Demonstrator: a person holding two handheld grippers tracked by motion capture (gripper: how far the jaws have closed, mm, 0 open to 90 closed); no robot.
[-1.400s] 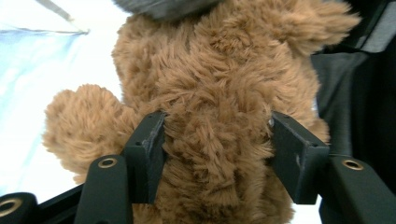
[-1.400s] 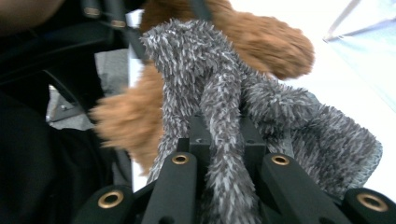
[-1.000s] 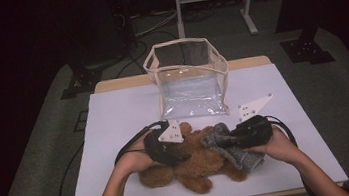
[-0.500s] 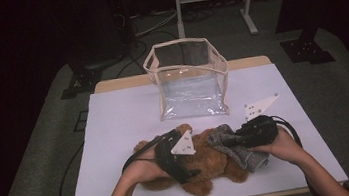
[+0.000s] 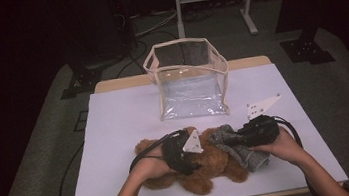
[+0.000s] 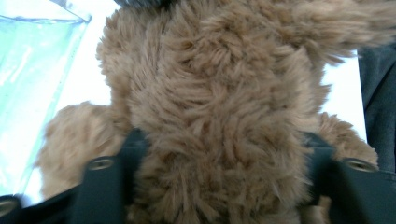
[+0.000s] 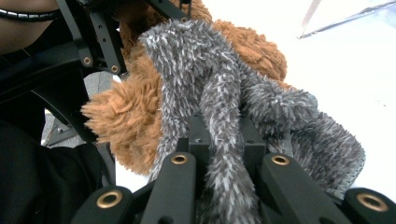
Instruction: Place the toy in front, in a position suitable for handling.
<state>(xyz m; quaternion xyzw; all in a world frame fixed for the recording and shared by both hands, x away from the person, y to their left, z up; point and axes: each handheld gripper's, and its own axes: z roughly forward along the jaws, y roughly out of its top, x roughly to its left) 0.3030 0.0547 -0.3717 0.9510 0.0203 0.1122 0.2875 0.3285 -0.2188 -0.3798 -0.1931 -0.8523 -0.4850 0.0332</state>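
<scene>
A brown plush bear (image 5: 206, 167) lies near the front edge of the white table (image 5: 116, 135), a grey fuzzy cloth (image 5: 236, 146) draped over its right side; the left gripper (image 5: 181, 152) sits on the bear's middle, its jaws, which have just been closing, now pressed into the fur on either side of the body (image 6: 215, 140); the right gripper (image 5: 233, 141) has its jaws clamped on a fold of the grey cloth (image 7: 224, 140), beside the bear; a clear open-topped bag (image 5: 188, 78) stands behind them, apart.
</scene>
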